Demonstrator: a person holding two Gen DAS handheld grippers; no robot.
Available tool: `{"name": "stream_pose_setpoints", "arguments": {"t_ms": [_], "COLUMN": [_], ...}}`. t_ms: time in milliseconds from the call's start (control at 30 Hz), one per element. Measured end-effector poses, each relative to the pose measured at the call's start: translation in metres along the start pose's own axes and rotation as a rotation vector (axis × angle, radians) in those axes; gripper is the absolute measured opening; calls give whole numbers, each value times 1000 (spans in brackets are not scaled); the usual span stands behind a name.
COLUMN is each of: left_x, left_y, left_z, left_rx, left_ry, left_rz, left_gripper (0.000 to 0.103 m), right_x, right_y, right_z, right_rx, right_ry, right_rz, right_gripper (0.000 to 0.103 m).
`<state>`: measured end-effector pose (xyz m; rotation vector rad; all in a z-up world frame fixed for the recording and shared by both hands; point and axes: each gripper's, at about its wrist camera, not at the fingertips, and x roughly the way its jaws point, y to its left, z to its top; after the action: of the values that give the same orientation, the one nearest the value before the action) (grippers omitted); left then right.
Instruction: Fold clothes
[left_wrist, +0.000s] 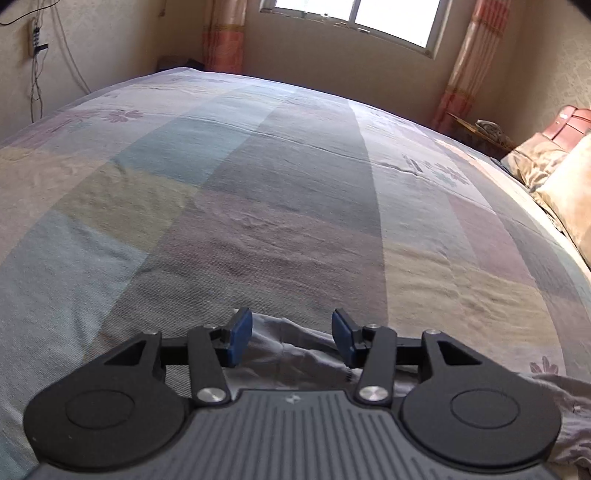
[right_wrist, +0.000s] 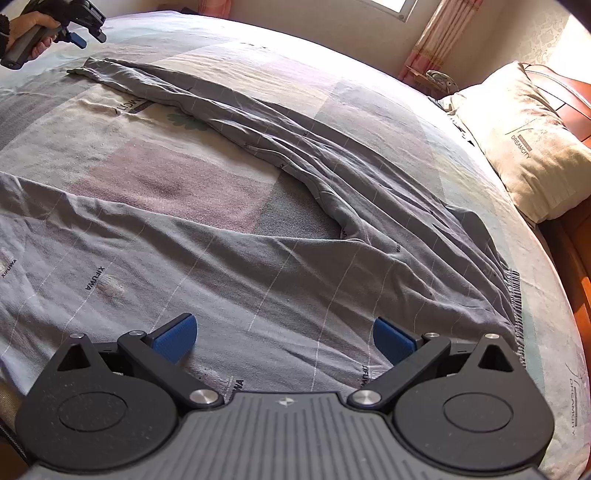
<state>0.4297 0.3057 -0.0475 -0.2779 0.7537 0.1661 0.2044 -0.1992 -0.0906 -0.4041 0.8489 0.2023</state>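
Grey trousers (right_wrist: 280, 273) with thin white lines lie spread on the bed, legs stretching to the far left, waistband at the right. My right gripper (right_wrist: 284, 341) is open just above the near leg, holding nothing. My left gripper (left_wrist: 291, 339) is open over a leg's end (left_wrist: 295, 350), whose cloth lies between and under the blue pads without being clamped. The left gripper also shows in the right wrist view (right_wrist: 90, 37), at the far end of the upper leg.
The bed has a pastel patchwork sheet (left_wrist: 258, 184). A pillow (right_wrist: 524, 147) lies at the right by a wooden headboard (right_wrist: 569, 99). A window (left_wrist: 354, 18) and curtains are on the far wall.
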Motion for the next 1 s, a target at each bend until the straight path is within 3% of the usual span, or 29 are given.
{"name": "stream_pose_setpoints", "arguments": {"t_ms": [200, 367, 533, 733, 1000], "left_x": [-14, -20, -21, -38, -63], "left_y": [-90, -152, -199, -256, -353], "left_z": [-23, -44, -68, -102, -173], "left_rx": [193, 258, 330, 496, 594], "left_ry": [98, 162, 227, 283, 385], "left_rz": [-156, -287, -307, -300, -499], "left_gripper": [58, 66, 67, 71, 77], "right_x": [-11, -20, -27, -32, -29], "right_y": [-1, -11, -23, -46, -85], "right_z": [-5, -15, -29, -52, -77], "right_rx": [24, 56, 84, 139, 231], "right_ry": [-19, -29, -35, -39, -58], "right_rz": [29, 35, 29, 18, -45], "right_gripper": [103, 103, 103, 103, 103]}}
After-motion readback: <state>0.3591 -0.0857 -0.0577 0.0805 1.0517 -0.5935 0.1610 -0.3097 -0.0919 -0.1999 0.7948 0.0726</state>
